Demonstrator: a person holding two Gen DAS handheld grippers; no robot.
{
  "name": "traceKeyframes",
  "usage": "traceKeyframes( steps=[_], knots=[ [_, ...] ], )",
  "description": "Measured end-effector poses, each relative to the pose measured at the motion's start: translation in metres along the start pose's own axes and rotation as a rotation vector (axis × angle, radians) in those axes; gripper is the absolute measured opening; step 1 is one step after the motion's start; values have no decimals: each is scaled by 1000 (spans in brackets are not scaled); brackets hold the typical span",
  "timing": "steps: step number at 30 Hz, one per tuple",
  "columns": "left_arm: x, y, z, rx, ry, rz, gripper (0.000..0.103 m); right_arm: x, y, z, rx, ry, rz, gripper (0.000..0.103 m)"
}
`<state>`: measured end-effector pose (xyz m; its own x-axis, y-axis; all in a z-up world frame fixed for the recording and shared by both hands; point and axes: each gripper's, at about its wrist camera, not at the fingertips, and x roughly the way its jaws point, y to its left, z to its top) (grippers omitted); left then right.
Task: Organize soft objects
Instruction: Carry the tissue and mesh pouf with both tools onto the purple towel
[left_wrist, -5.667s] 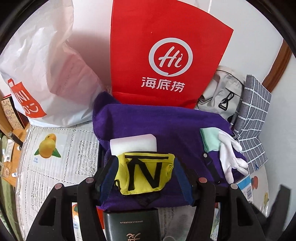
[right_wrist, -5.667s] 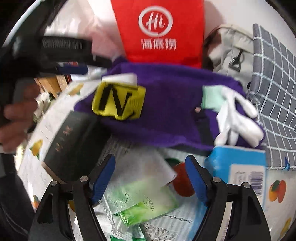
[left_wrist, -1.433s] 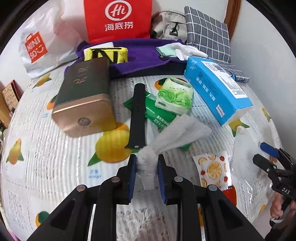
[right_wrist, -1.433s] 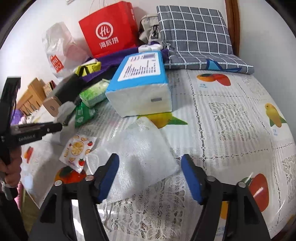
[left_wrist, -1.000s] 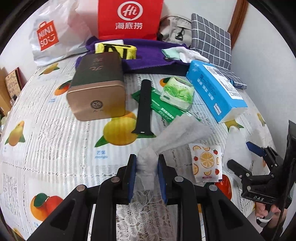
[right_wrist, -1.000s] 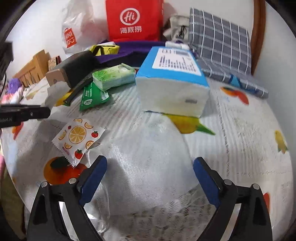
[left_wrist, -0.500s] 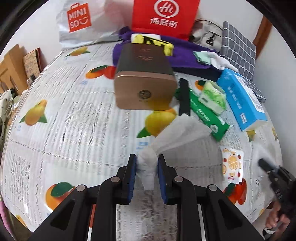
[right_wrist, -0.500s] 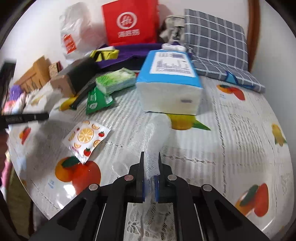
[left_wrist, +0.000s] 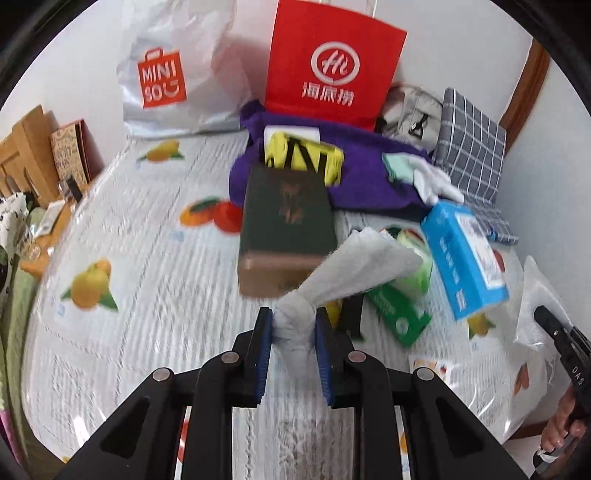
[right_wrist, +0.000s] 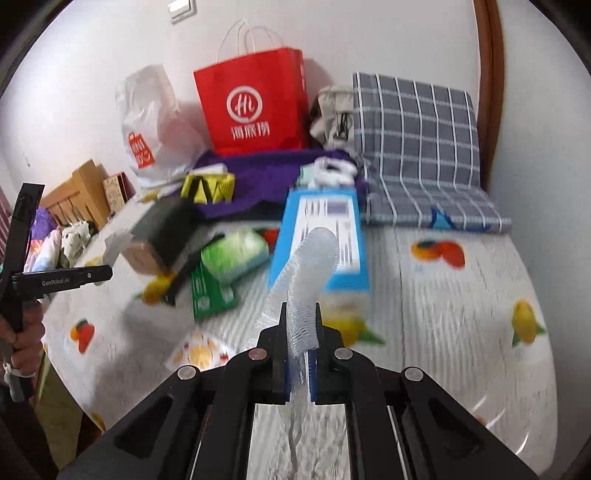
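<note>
While both clamp limp loads, we note left hand-held gripper pinches the crumpled white tissue, right hand-held gripper the clear mesh bag (light, floppy; grip bunched ends).

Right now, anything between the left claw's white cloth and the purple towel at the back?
Yes. The dark tin box lies directly between the white cloth in the left claw and the purple towel.
</note>
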<state>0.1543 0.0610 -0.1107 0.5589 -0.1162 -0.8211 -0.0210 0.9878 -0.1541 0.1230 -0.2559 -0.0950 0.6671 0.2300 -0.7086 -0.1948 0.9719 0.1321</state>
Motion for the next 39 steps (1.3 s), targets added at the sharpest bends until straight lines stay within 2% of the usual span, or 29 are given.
traceKeyframes(
  steps=[8, 11, 22, 30, 39],
  knots=[
    [-7, -7, 63, 23, -62, 48, 22, 9, 2, 64, -10, -46, -1, 7],
    [-7, -14, 88, 40, -85, 45, 22, 14, 4, 89, -11, -67, 9, 7],
    [30, -46, 165, 93, -105, 23, 22, 64, 7, 166, 29, -70, 61, 7],
    [65, -45, 195, 58, -85, -12, 22, 104, 5, 198, 47, -70, 78, 7],
    [94, -32, 203, 39, -65, 5, 22, 146, 5, 203, 44, -33, 84, 7]
  ],
)
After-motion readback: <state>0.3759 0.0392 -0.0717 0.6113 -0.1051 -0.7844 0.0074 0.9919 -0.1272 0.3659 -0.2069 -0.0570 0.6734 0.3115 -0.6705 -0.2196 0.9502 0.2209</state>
